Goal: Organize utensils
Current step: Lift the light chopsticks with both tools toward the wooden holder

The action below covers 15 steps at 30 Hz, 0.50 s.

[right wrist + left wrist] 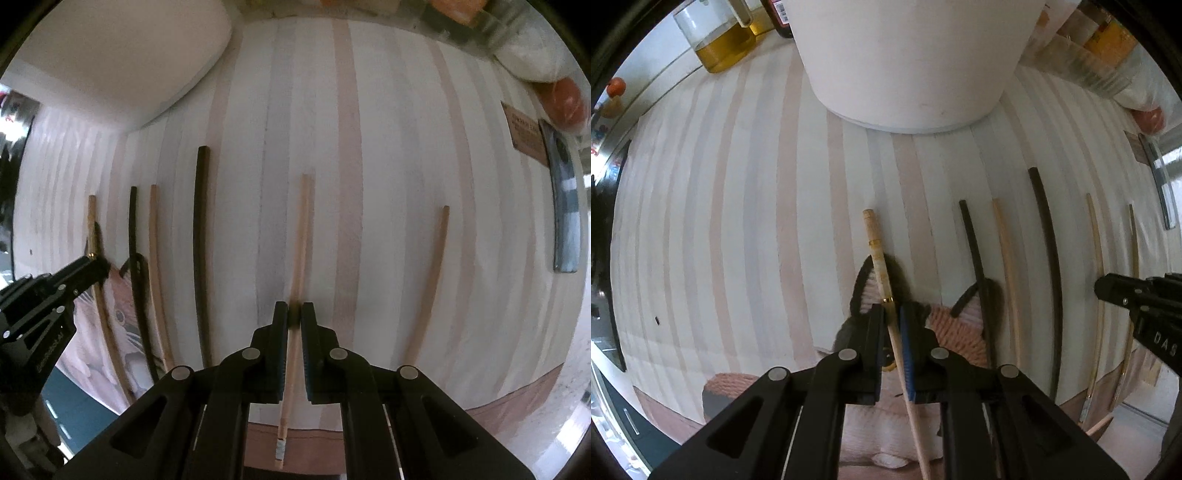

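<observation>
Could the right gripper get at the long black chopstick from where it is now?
Probably not yet: the right gripper is shut on a pale wooden chopstick, so its jaws are taken. Otherwise the way looks free; the long black chopstick lies uncovered on the striped cloth just beside it.

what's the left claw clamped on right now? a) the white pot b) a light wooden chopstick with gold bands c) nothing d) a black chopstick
b: in the left wrist view the left claw is shut on the light wooden chopstick with gold bands, which runs between its pads.
</observation>
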Each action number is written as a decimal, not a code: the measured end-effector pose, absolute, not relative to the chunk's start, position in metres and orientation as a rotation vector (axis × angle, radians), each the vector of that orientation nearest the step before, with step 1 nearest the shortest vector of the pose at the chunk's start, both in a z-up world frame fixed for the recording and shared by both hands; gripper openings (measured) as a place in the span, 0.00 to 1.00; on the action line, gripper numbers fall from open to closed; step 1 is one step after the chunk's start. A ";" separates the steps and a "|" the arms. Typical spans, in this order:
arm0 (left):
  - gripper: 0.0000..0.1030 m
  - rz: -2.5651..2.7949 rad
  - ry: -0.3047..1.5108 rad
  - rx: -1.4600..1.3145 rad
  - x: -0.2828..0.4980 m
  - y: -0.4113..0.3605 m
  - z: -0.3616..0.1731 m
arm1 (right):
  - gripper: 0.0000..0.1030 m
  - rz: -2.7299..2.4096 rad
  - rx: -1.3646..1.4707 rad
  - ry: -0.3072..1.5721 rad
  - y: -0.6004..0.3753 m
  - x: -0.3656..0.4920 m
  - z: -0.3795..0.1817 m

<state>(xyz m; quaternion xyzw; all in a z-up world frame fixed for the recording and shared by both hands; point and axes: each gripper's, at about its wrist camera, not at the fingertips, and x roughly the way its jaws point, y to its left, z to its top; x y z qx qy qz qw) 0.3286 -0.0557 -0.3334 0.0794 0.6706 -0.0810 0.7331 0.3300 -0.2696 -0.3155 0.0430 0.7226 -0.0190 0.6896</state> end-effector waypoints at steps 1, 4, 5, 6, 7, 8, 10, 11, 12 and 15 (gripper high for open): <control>0.06 -0.174 1.474 0.169 0.327 -0.057 -0.334 | 0.08 -0.046 0.083 1.617 -0.266 0.330 -0.316; 0.05 -0.165 1.467 0.166 0.328 -0.060 -0.334 | 0.08 -0.048 0.079 1.615 -0.262 0.330 -0.315; 0.05 -0.164 1.462 0.170 0.328 -0.062 -0.335 | 0.08 -0.046 0.072 1.612 -0.257 0.331 -0.316; 0.05 -0.164 1.460 0.171 0.331 -0.062 -0.332 | 0.08 -0.044 0.057 1.606 -0.254 0.329 -0.317; 0.05 -0.164 1.456 0.171 0.328 -0.064 -0.334 | 0.08 -0.043 0.042 1.600 -0.249 0.328 -0.318; 0.05 -0.164 1.452 0.170 0.328 -0.065 -0.334 | 0.08 -0.045 0.032 1.592 -0.246 0.326 -0.318; 0.04 -0.162 1.448 0.165 0.322 -0.062 -0.335 | 0.08 -0.051 0.029 1.582 -0.241 0.325 -0.318; 0.04 -0.155 1.441 0.163 0.322 -0.063 -0.335 | 0.07 -0.056 0.031 1.577 -0.240 0.323 -0.318; 0.04 -0.154 1.436 0.166 0.320 -0.060 -0.333 | 0.07 -0.059 0.037 1.573 -0.238 0.321 -0.319; 0.04 -0.154 1.434 0.173 0.317 -0.059 -0.331 | 0.07 -0.058 0.045 1.563 -0.239 0.316 -0.317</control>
